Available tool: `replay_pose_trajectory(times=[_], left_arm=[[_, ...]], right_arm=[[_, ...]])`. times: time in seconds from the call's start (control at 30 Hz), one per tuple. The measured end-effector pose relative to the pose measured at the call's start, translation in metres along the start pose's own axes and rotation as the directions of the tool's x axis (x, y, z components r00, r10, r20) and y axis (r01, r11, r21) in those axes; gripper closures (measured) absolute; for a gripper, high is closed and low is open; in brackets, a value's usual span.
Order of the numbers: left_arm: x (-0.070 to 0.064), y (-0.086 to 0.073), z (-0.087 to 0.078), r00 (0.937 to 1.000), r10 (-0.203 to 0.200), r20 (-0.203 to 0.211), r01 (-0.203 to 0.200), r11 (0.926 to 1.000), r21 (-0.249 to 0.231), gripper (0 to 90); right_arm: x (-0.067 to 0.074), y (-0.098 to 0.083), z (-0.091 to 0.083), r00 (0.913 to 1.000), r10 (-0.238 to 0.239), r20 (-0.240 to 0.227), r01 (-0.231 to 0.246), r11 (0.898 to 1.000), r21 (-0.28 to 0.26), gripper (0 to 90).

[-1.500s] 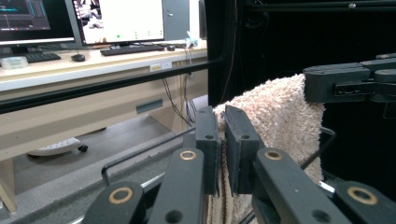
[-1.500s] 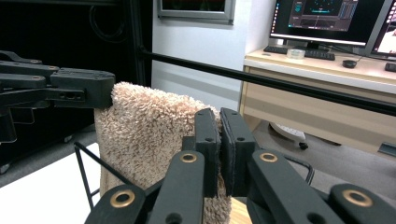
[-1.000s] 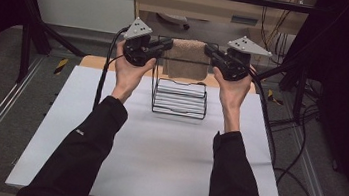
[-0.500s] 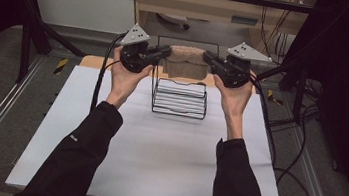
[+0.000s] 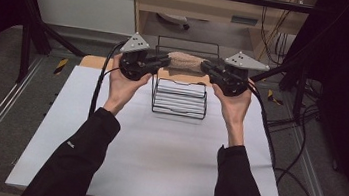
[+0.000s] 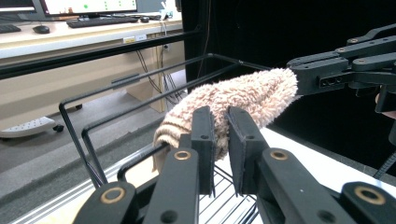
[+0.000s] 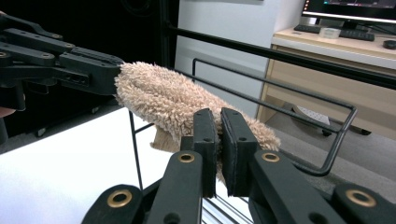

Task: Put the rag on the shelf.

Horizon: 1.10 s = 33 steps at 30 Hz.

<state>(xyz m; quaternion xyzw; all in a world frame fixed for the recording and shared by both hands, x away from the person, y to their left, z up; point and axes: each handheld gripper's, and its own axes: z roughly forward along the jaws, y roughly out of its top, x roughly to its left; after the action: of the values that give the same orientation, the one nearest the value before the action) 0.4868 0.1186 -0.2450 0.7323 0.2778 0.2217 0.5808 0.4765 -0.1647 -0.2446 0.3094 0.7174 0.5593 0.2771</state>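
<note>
A fuzzy beige sock (image 5: 184, 61) is stretched level between both grippers, just above the top of a black wire rack (image 5: 179, 106). My left gripper (image 5: 167, 62) is shut on its ribbed cuff end (image 6: 187, 121). Its jaws have just been opening a little, with the fabric still between the pads. My right gripper (image 5: 204, 66) is shut on the other end (image 7: 252, 130). In the left gripper view the sock (image 6: 243, 95) runs to the right gripper (image 6: 299, 74). In the right gripper view it (image 7: 163, 98) runs to the left gripper (image 7: 112, 70).
The rack stands at the back middle of a white table (image 5: 154, 161), with its wire bars (image 6: 74, 126) (image 7: 336, 135) under and behind the sock. Black frame posts and trailing cables (image 5: 278, 141) flank the table. A wooden desk lies beyond.
Both hands have drawn slightly nearer and lower in the high view. The sock, which hung broader between the grippers, now lies as a flatter strip.
</note>
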Motion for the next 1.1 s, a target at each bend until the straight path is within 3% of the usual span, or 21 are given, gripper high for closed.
replay_pose_trajectory(times=[0.13, 0.27, 0.37, 0.47, 0.7, 0.93, 1.1], left_arm=[[0.000, 0.001, -0.003, 0.9999, -0.014, 0.007, 0.014, 0.9999, 0.003, 77.4], [0.000, 0.011, -0.009, 0.9996, -0.027, 0.000, 0.027, 0.9995, -0.015, 69.9], [-0.001, 0.020, -0.012, 0.9990, -0.043, 0.008, 0.043, 0.9988, -0.024, 69.7], [-0.004, 0.023, -0.006, 0.9991, -0.042, 0.011, 0.042, 0.9990, 0.016, 73.7], [-0.008, 0.013, 0.009, 0.9989, -0.042, 0.020, 0.039, 0.9932, 0.110, 86.1], [-0.005, 0.005, 0.009, 0.9990, -0.041, 0.017, 0.039, 0.9909, 0.129, 89.5], [-0.005, 0.000, 0.010, 0.9997, -0.023, 0.008, 0.022, 0.9896, 0.142, 89.6]], right_arm=[[0.000, -0.003, 0.000, 1.0000, 0.003, -0.006, -0.003, 1.000, 0.000, 85.2], [0.000, -0.006, 0.000, 1.0000, 0.003, -0.009, -0.003, 1.000, 0.003, 85.1], [0.000, -0.008, 0.001, 0.9999, 0.002, -0.012, -0.002, 1.000, 0.011, 84.9], [0.000, -0.009, 0.001, 0.9999, 0.005, -0.015, -0.004, 1.000, 0.009, 84.5], [0.000, -0.010, 0.000, 0.9998, -0.007, -0.017, 0.008, 1.000, 0.019, 82.5], [0.001, -0.010, -0.005, 0.9991, 0.013, -0.041, -0.012, 1.000, 0.028, 75.0], [0.000, -0.007, -0.009, 0.9981, 0.036, -0.049, -0.036, 0.999, 0.001, 72.0]])
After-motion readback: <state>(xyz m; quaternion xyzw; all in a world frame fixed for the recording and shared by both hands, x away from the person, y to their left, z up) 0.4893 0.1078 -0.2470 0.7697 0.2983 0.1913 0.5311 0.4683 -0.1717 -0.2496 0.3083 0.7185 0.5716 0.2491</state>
